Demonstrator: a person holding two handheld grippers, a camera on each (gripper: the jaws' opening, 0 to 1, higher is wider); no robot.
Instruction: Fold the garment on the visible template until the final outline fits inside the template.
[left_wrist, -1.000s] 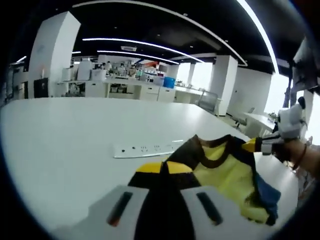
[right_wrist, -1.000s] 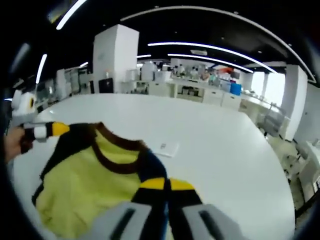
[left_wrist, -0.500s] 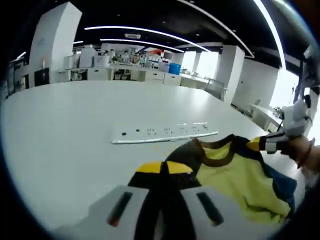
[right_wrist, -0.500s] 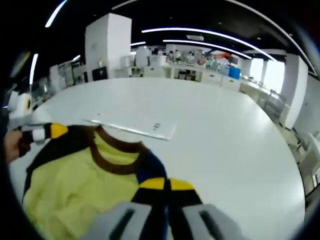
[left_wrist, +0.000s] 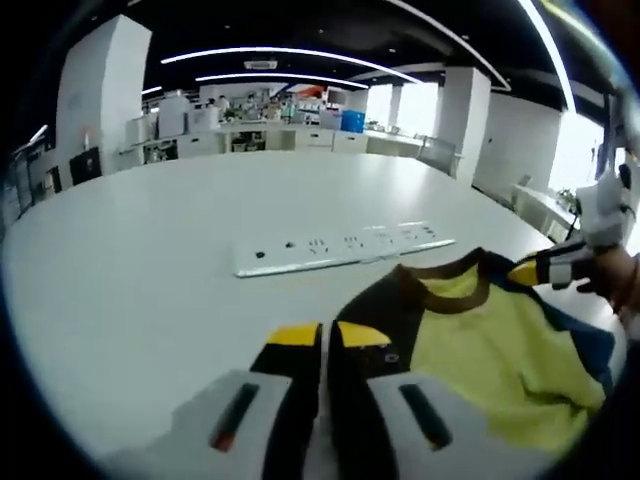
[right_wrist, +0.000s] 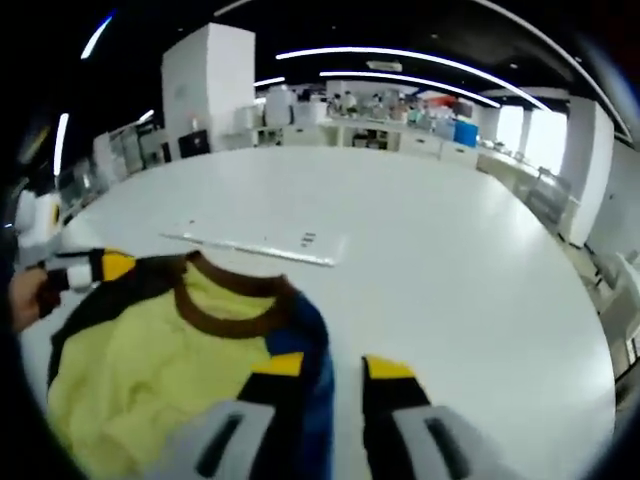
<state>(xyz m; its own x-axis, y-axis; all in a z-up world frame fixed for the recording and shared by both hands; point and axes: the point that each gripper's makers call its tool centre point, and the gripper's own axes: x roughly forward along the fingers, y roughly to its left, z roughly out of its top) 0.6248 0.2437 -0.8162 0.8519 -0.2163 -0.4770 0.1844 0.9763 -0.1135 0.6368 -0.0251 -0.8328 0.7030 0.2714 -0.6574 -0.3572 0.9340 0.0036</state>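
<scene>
A yellow garment (left_wrist: 500, 350) with a brown collar, a black shoulder and a blue sleeve lies flat on the white table (left_wrist: 130, 260). My left gripper (left_wrist: 328, 335) stands open by a narrow gap at the black shoulder, its right jaw over the cloth. In the right gripper view the garment (right_wrist: 150, 360) lies to the left, and my right gripper (right_wrist: 335, 368) is open with bare table between its jaws, its left jaw beside the blue sleeve (right_wrist: 305, 330). Each gripper appears in the other's view, held by a hand: the right gripper (left_wrist: 540, 270), the left gripper (right_wrist: 95, 265).
A long white power strip (left_wrist: 340, 250) lies on the table just beyond the collar, the same power strip (right_wrist: 260, 245) in the right gripper view. White pillars, benches and shelves stand far behind. The table edge curves away on the right (right_wrist: 590, 400).
Both grippers came down with the garment, which now lies flat on the table. The right gripper's jaws have parted off the blue sleeve; the left's have parted slightly.
</scene>
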